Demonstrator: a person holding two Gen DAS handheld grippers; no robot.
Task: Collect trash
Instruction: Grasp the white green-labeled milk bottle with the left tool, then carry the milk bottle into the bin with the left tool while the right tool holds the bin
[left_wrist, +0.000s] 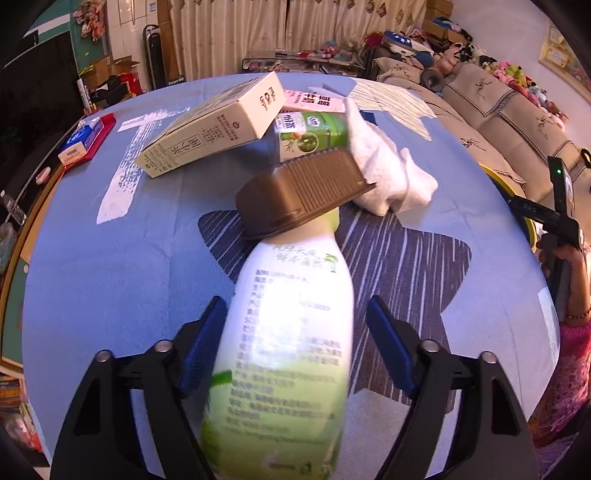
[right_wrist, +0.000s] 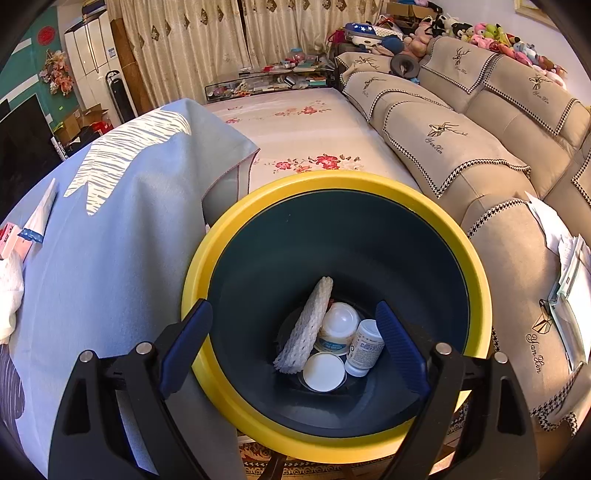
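A white and green plastic bottle (left_wrist: 288, 332) lies on the blue cloth (left_wrist: 110, 277), neck pointing away, its body between the blue pads of my left gripper (left_wrist: 295, 300). The left pad is at the bottle's side and a narrow gap shows at the right pad, so the gripper is open. A brown plastic tray (left_wrist: 303, 192) sits upside down over the bottle's cap. My right gripper (right_wrist: 291, 304) hangs open and empty over a dark bin with a yellow rim (right_wrist: 332, 177). Inside the bin lie a foam net (right_wrist: 306, 328), a white cup (right_wrist: 338, 325), a lid (right_wrist: 324, 371) and a small bottle (right_wrist: 365, 347).
Behind the tray are a beige carton (left_wrist: 210, 125), a green carton (left_wrist: 314, 133), a pink box (left_wrist: 314, 101) and crumpled white tissue (left_wrist: 388, 177). A tissue pack (left_wrist: 85, 140) lies at the far left. A sofa (right_wrist: 480, 147) runs along the right, beyond the bin.
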